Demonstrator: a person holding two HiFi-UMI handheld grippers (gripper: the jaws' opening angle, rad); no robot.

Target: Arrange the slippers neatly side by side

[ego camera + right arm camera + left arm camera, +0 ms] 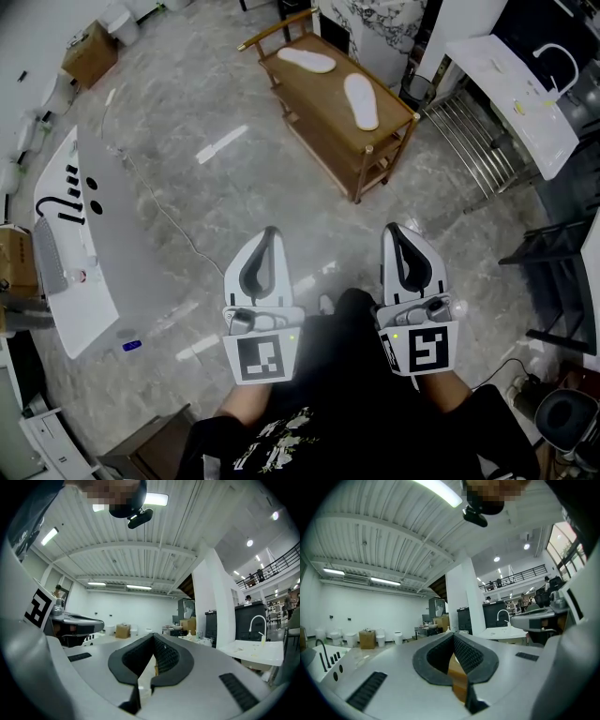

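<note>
place: bathroom-fixture showroom | evidence: washbasin (94,281); toilets (333,637); cardboard box (367,639); marble floor (187,103)

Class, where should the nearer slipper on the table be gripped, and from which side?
Probably pinch the nearer slipper at its near end, coming in low from the person's side: it lies flat on the table, lengthwise toward them.

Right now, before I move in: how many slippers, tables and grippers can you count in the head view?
White flat slippers: 2
Brown wooden slatted table under them: 1
Grey handheld grippers, jaws shut: 2, left gripper and right gripper
Total: 5
</note>
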